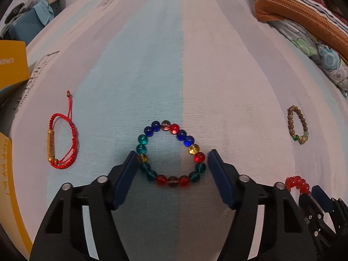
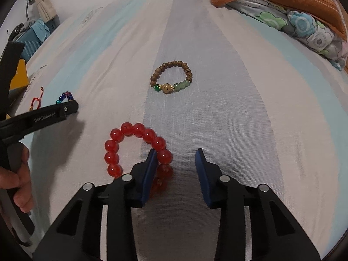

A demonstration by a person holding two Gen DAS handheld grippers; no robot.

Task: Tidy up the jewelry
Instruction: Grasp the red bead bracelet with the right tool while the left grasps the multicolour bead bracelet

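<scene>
A multicolour glass bead bracelet (image 1: 171, 154) lies flat on the striped bedsheet (image 1: 195, 65), between the fingers of my open left gripper (image 1: 171, 158), which touch nothing. A red cord bracelet (image 1: 62, 141) with a gold tube lies to its left. A brown wooden bead bracelet (image 2: 171, 77) with green beads lies further out; it also shows in the left wrist view (image 1: 298, 125). A red bead bracelet (image 2: 139, 150) lies at my open right gripper (image 2: 176, 158), its left finger inside the loop.
Folded patterned bedding (image 2: 293, 10) with an orange cover lies at the far right. A yellow box (image 1: 12, 63) and a blue item (image 1: 24, 26) sit at the left edge of the bed. A hand (image 2: 19, 187) holds the left gripper.
</scene>
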